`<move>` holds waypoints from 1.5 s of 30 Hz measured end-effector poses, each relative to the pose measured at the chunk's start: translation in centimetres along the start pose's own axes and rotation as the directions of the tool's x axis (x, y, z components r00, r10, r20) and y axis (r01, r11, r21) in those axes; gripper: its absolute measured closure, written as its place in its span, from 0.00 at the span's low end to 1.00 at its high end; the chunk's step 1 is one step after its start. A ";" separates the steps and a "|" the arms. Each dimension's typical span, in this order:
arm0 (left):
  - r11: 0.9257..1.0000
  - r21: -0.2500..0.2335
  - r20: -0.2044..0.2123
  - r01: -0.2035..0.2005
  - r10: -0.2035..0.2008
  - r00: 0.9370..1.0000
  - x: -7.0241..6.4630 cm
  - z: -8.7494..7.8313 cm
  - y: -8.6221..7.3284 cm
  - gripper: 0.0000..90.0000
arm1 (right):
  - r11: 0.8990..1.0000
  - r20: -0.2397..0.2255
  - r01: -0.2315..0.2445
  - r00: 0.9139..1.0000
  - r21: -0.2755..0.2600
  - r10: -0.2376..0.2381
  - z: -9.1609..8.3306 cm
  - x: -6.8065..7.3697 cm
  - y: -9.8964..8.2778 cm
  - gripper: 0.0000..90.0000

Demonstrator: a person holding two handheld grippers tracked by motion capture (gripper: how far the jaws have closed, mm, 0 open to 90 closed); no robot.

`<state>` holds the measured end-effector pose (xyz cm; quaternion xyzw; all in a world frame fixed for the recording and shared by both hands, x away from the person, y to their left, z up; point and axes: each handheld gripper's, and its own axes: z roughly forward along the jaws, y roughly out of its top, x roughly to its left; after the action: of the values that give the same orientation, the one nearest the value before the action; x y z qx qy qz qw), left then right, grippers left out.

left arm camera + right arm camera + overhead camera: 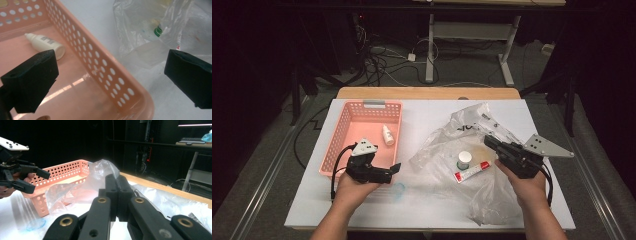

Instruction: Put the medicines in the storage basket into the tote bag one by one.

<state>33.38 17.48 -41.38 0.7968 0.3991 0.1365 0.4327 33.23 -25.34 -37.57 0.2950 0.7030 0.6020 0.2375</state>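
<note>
1. At the table's near edge, the left gripper (395,169) hangs over the near right corner of the pink basket (343,121), its 2 jaws wide apart with nothing between them.
2. Just beside it on the white table (422,117) lies a small clear cup (398,190).
3. To the right, the right gripper (488,140) has its jaws pressed together; whether they pinch the clear plastic bag (472,120) is hard to tell.
4. Inside the bag lie a white-capped jar (464,160) and a red tube (472,171).
5. Farther off, a white bottle (387,135) lies in the basket.
</note>
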 end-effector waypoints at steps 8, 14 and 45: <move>0.999 0.001 -0.019 0.039 -0.039 0.999 1.6 -0.8 -0.2 0.00 | 1.000 0.001 -0.001 1.000 0.000 0.001 0.0 -0.1 0.0 1.00; 1.000 -0.007 -0.068 0.004 -0.005 0.998 1.2 -1.6 0.4 0.01 | 1.000 0.002 0.005 1.000 -0.002 -0.005 0.0 0.0 0.1 1.00; 0.975 0.131 -0.138 0.177 -0.159 0.978 9.0 5.4 6.9 0.08 | 1.000 0.003 -0.006 1.000 0.003 0.006 -0.1 -0.2 -0.1 1.00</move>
<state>45.83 19.00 -40.20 0.7787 0.5006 0.1207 0.3585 33.31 -25.54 -37.70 0.2982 0.7025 0.6014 0.2364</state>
